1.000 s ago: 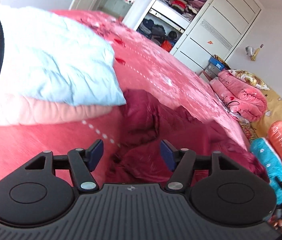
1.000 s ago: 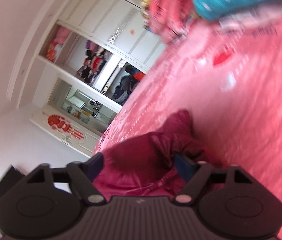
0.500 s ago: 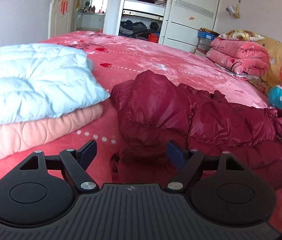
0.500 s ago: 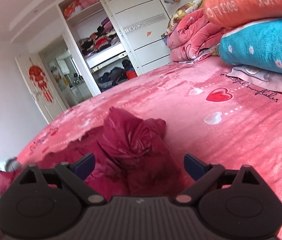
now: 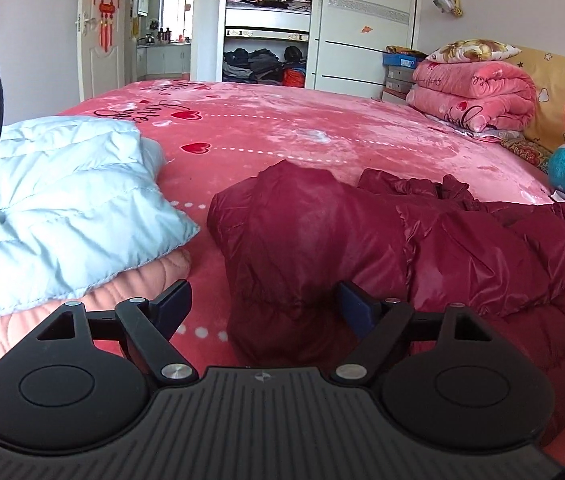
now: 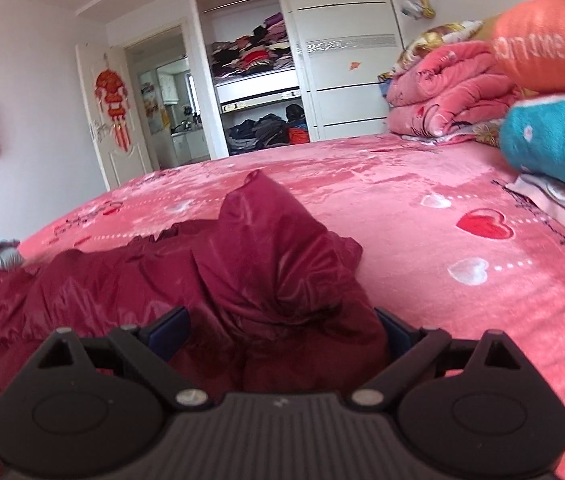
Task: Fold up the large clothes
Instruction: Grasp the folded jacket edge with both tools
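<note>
**Both grippers open over a crumpled maroon jacket**

Here the left gripper is hanging with its jaws spread wide and gripping nothing. A bulging sleeve end of the maroon puffer jacket is lying between and just ahead of its fingers, but the pads are not pressing on it. The rest of the jacket is spreading away to that gripper's right across the pink bedspread. To its left, a folded light-blue quilted garment is resting on top of a folded pink one.

The right gripper is also standing wide and holding nothing. Another puffed-up part of the jacket is rising between its fingers and just beyond them, with the bulk lying off to its left. Ahead on its right, an orange cushion is sitting on a teal one, next to folded pink blankets.
</note>
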Available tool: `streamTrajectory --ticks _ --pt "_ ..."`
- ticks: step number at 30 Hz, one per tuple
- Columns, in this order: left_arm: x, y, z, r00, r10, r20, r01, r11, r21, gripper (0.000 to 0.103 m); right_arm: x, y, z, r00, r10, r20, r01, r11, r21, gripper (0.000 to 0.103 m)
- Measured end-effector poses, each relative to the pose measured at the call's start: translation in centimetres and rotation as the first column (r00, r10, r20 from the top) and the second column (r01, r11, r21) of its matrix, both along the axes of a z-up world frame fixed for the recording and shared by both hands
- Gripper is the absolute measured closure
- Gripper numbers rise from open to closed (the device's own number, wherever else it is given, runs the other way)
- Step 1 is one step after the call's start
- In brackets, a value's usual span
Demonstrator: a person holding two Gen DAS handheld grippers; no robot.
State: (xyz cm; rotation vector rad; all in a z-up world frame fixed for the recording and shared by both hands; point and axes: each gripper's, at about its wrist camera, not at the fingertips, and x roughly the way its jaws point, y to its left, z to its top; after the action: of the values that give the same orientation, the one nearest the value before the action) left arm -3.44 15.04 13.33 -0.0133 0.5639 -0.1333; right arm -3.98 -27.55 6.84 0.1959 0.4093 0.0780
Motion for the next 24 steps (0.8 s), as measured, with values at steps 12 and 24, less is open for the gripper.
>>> streamTrajectory --ticks 12,24 --pt "2.0 -3.1 -0.7 0.998 -0.063 -0.016 0.064 0.995 0.078 0.066 1.7 0.4 -0.6 0.999 -0.036 0.006 0.036 0.996 -0.080 0.077" --pt "3.3 -3.5 3.5 0.993 0.055 0.108 -0.064 0.995 0.080 0.094 2.2 -0.5 2.5 0.971 -0.206 0.120 0.204 0.978 0.033 0.093"
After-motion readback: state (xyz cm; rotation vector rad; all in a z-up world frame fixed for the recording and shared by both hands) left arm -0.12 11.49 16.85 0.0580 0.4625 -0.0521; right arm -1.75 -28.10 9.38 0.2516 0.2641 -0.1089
